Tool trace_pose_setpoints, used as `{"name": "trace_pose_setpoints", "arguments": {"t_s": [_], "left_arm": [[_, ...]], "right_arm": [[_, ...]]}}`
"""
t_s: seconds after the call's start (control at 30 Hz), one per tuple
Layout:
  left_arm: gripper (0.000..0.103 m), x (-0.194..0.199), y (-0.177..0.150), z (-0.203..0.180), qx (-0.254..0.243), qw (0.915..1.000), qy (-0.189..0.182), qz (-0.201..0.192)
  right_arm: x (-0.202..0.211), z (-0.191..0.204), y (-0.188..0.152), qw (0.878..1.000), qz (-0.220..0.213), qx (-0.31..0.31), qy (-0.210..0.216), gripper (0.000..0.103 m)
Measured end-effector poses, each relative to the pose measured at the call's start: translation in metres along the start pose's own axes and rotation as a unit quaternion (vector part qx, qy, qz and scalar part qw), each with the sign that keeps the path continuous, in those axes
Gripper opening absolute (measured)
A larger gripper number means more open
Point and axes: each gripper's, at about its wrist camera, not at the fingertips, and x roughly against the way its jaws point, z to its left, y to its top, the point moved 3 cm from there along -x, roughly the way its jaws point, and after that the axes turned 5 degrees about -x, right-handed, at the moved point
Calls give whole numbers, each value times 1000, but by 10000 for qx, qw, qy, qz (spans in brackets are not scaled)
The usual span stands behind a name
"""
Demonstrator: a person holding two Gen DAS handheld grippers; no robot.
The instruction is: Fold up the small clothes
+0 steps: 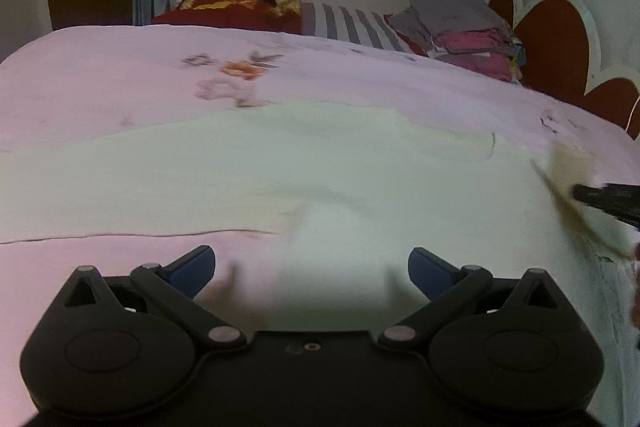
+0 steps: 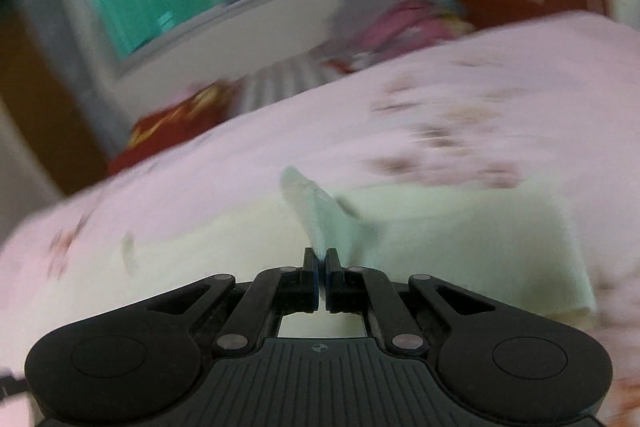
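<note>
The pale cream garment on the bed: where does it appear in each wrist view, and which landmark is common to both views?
Left wrist view: the pale cream garment lies spread across the middle, above the open left gripper.
Right wrist view: it fills the lower centre, with an edge pinched in the right gripper.
Shared landmark: the stack of folded clothes by the red headboard.

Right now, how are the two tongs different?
The left tongs are spread wide open and hold nothing, while the right tongs are squeezed shut on a corner of the pale cloth. The left tongs hang above the flat part of the cloth, while the right tongs lift its corner up off the pink bedsheet. Both are black with blue pads.
</note>
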Motion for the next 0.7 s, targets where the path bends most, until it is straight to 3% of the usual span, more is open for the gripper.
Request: {"name": "trace_pose_setpoints", "arguments": {"t_s": [0.03,0.1,0.27,0.43,0.47,0.53,0.57,0.67,0.7], "left_arm": [[91,4,-2,11,85,9998,-166,-17],[85,10,-6,31,374,9984,-422,12],[92,23,-13,69,688,9970,-345,-113],[93,24,-13,86,869,9955,-333,-178],[93,23,-11,85,875,9953,-360,-181],[93,20,-7,82,855,9951,-427,-233],[93,17,-3,76,829,9950,-496,-246],[89,7,7,58,742,9936,-791,-317],[85,2,11,48,726,9924,-937,-321]], "right_arm": [[-7,20,-8,9997,62,216,59,2],[-20,61,-26,9976,181,639,187,2],[-54,135,-64,9886,440,1342,525,2],[-78,174,-96,9808,695,1634,812,3],[-80,179,-101,9795,632,1759,755,8],[-79,189,-108,9757,517,2016,681,43],[-74,192,-109,9745,472,2084,692,68],[-57,186,-109,9758,132,2097,611,68],[-49,184,-108,9785,73,1955,657,55]]}}
